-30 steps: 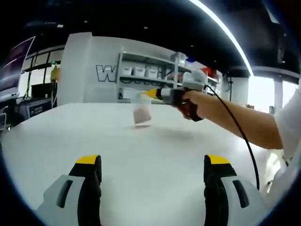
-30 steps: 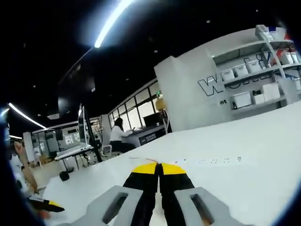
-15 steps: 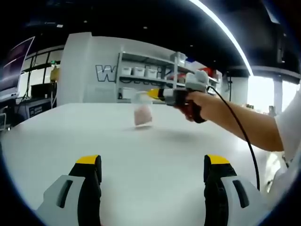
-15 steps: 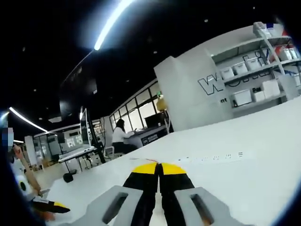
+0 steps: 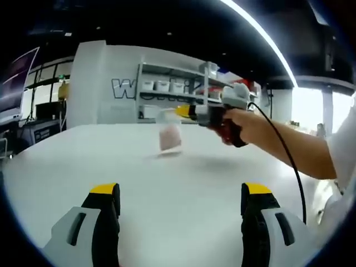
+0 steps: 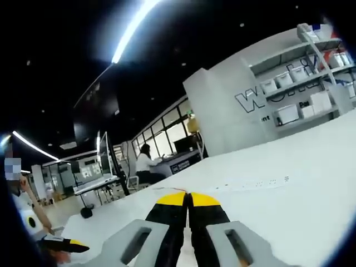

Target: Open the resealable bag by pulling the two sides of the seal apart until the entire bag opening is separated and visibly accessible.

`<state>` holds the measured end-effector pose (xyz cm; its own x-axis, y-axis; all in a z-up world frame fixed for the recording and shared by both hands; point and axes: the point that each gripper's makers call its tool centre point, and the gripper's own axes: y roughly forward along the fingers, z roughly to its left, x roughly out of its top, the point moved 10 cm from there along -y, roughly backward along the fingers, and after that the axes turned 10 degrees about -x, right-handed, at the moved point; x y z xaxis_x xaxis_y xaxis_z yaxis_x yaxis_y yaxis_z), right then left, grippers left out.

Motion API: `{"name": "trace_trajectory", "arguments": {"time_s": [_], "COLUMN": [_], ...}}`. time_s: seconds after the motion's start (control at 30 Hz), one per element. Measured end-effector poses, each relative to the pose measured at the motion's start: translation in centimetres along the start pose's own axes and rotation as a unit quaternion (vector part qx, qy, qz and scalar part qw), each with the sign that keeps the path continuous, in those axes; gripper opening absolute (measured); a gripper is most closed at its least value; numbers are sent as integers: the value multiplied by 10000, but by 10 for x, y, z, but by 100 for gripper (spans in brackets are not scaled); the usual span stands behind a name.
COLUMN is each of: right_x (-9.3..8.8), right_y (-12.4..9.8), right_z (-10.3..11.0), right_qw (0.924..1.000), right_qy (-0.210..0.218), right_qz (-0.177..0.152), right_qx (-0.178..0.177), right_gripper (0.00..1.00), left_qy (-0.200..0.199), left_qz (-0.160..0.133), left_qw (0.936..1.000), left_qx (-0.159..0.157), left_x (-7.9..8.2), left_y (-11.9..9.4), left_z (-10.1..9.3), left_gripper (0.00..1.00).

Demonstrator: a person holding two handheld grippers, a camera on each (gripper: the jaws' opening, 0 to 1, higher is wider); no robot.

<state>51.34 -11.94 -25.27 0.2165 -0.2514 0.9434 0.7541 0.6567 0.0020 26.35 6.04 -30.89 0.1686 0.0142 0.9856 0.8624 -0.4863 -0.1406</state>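
Clear plastic, the resealable bag (image 5: 168,132) hangs above the white table (image 5: 178,183), its top edge pinched in the right gripper (image 5: 182,110). The left gripper (image 5: 181,192) jaws stand spread, well apart from it.

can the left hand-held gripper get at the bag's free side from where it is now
Probably yes. The left hand-held gripper is open, with bare white table between it and the bag. The right hand-held gripper holds the bag's top from the right, so the near side looks free.
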Motion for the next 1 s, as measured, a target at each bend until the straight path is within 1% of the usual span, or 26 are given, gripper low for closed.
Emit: {"name": "trace_trajectory", "arguments": {"time_s": [0.13, 0.43, 0.53, 0.67, 1.0], "right_x": [0, -7, -11, -14, -14], "right_y": [-4, -18, -21, -30, -48], "right_z": [1, 9, 8, 13, 23], "right_qw": [10000, 9998, 9996, 9996, 9991], "right_qy": [50, 182, 270, 281, 367], "right_qz": [-41, -62, -51, -45, -159], "right_qx": [21, 67, 70, 77, 156], "right_gripper": [0, 0, 0, 0, 0], "left_qy": [113, 81, 77, 67, -17], "left_qz": [-4, -23, -28, -53, -101], "left_qw": [9999, 10000, 10000, 10000, 9999], "left_qx": [49, 20, -14, -48, -113], "left_x": [1, 2, 4, 5, 5], "left_y": [-3, -7, -8, -9, -11], "left_z": [0, -2, -4, -6, -9], "left_gripper": [89, 89, 89, 89, 88]}}
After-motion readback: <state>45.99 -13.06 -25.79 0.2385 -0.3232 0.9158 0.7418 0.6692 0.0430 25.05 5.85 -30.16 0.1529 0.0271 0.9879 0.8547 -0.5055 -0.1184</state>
